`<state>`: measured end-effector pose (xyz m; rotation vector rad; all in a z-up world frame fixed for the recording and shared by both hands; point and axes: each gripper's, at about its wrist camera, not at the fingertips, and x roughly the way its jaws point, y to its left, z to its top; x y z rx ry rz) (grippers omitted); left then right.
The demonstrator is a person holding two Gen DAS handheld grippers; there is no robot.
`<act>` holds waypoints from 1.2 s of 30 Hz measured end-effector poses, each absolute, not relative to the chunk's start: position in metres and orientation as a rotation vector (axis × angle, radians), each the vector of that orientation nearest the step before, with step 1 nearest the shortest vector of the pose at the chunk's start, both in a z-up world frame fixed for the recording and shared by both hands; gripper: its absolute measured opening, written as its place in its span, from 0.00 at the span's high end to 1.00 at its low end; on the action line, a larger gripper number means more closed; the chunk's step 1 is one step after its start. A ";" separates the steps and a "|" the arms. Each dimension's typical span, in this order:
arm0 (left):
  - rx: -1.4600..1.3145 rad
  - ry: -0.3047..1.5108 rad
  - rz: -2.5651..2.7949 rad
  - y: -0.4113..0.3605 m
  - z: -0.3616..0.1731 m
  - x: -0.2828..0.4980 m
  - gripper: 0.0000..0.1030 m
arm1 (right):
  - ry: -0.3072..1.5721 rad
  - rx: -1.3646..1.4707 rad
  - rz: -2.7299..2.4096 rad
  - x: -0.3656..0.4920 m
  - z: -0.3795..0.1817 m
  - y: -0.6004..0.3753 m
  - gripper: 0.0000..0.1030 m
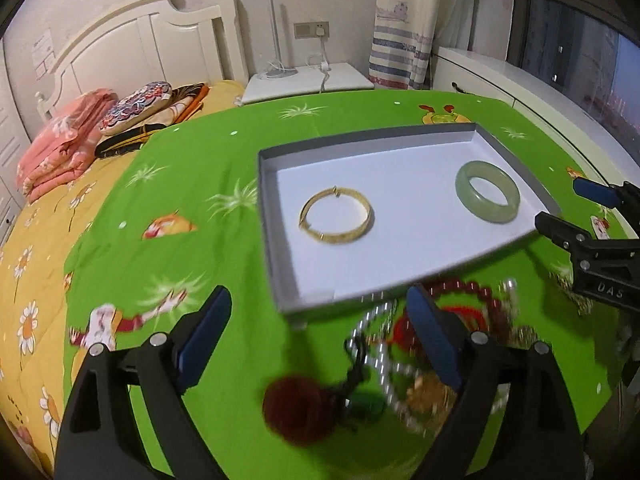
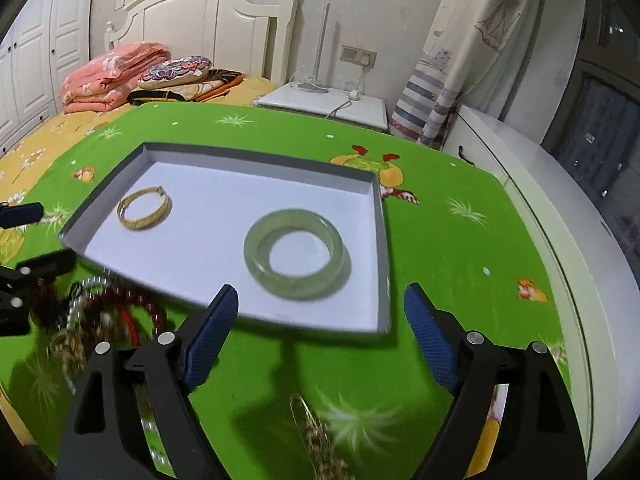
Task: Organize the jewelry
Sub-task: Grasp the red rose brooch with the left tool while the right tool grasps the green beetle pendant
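A shallow grey-walled white tray (image 1: pixel 280 264) (image 2: pixel 382 240) lies on the green cloth. In it lie a gold bangle (image 1: pixel 335 220) (image 2: pixel 144 214) and a pale green jade bangle (image 1: pixel 488 197) (image 2: pixel 295 254). A tangled pile of jewelry (image 1: pixel 400 360) (image 2: pixel 100 320) with a dark red bead bracelet (image 1: pixel 472 292), a silver bead chain (image 1: pixel 376 344) and a dark red pompom (image 1: pixel 298 408) lies in front of the tray. My left gripper (image 1: pixel 320 344) is open above the pile. My right gripper (image 2: pixel 320 340) is open and empty near the tray's front edge, and shows at the right of the left wrist view (image 1: pixel 560 216). A gold hair clip (image 2: pixel 316 436) lies below it.
The green cartoon-print cloth (image 1: pixel 192 240) (image 2: pixel 460 248) covers a bed with a yellow flowered sheet (image 1: pixel 32 280). Folded pink quilt and pillows (image 2: pixel 120 76) sit by the white headboard. A white nightstand (image 2: pixel 332 102) and a white cabinet (image 2: pixel 560 208) stand behind and to the right.
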<state>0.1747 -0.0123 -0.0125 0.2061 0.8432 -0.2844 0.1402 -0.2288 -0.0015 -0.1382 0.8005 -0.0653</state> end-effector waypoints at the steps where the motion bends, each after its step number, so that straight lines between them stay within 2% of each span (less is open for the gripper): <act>1: 0.202 0.839 -0.280 -0.007 -0.013 0.168 0.14 | 0.802 -0.141 -0.068 0.135 -0.002 -0.229 0.22; 15: 0.117 0.897 -0.244 0.043 -0.045 0.133 0.13 | 0.857 -0.120 -0.075 0.094 -0.030 -0.240 0.20; 27: 0.152 0.906 -0.282 0.026 -0.057 0.129 0.13 | 0.901 -0.079 -0.051 0.086 -0.047 -0.244 0.21; 31: 0.166 0.904 -0.284 0.019 -0.058 0.133 0.13 | 0.903 -0.050 -0.008 0.082 -0.047 -0.242 0.39; 36: 0.167 0.902 -0.300 0.016 -0.058 0.136 0.29 | 0.896 -0.075 0.003 0.079 -0.045 -0.233 0.48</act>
